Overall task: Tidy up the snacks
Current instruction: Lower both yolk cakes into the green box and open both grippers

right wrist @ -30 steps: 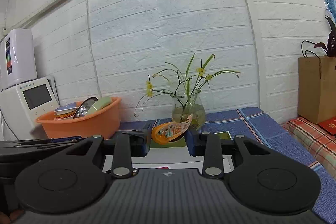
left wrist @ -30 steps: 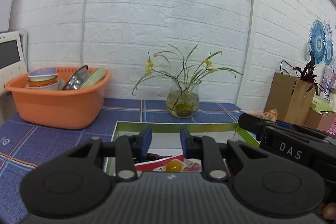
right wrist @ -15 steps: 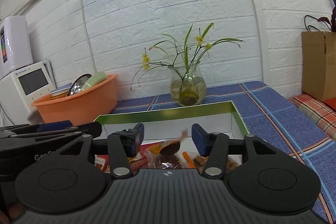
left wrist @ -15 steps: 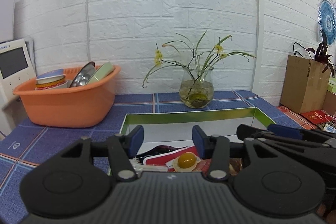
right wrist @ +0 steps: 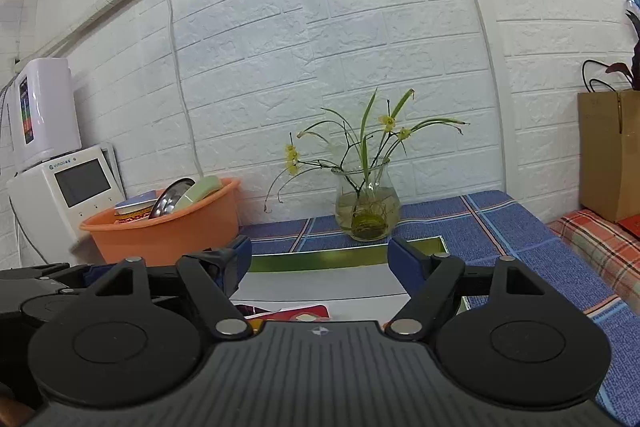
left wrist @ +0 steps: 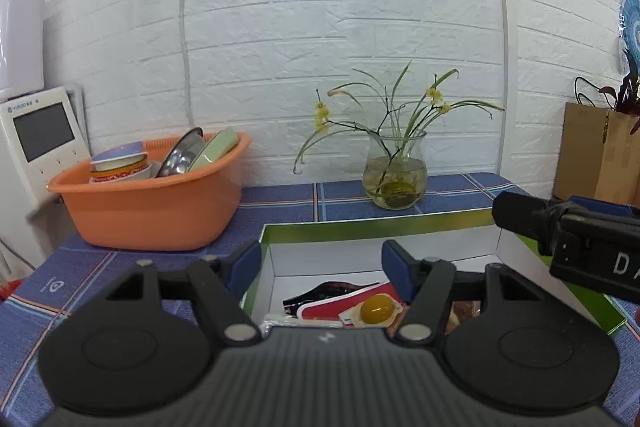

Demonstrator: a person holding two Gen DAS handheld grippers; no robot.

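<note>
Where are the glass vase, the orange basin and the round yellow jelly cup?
glass vase [left wrist: 395, 179], left wrist view, on its belly.
orange basin [left wrist: 160, 211], left wrist view, on its front wall.
yellow jelly cup [left wrist: 376, 308], left wrist view, on its dome.

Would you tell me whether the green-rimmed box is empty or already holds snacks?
It holds snacks: inside the green-rimmed box, a red packet and a yellow jelly cup lie on its white floor.

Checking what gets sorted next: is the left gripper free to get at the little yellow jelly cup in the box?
Probably yes. The left gripper is open and empty over the box, and the yellow jelly cup lies uncovered on top of the other snack packets, just below its fingertips.
</note>
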